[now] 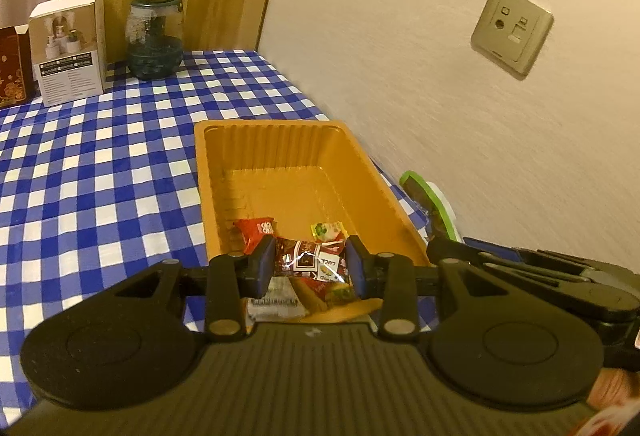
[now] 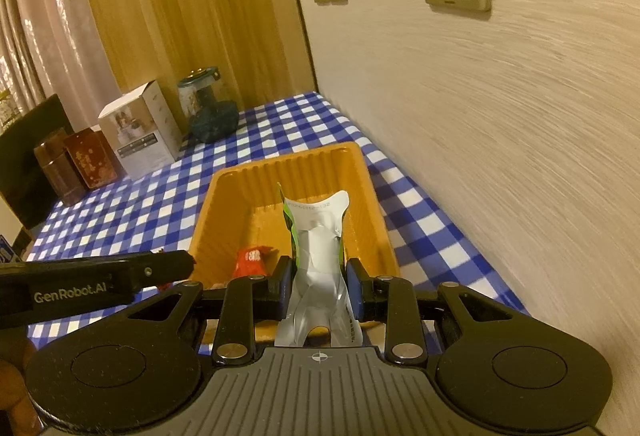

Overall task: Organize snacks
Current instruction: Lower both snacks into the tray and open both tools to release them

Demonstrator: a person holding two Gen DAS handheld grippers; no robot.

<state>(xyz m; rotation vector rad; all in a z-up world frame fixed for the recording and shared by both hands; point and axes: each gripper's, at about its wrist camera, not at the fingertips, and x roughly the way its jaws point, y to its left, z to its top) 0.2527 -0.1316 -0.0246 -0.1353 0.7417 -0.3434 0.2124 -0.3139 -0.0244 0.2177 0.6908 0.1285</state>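
Orange tray [image 1: 280,156] sits centre frame on checked cloth [image 1: 100,176]. Left gripper [image 1: 310,268] clamps a brown snack packet [image 1: 310,260] over the tray's near end; right gripper [image 2: 318,284] pinches a silver-green pouch [image 2: 320,236]. Delivery step; next likely lower, release inside.

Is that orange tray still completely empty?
No: the orange tray already holds a few wrapped snacks at its near end, among them a red packet and a small green-and-white one.
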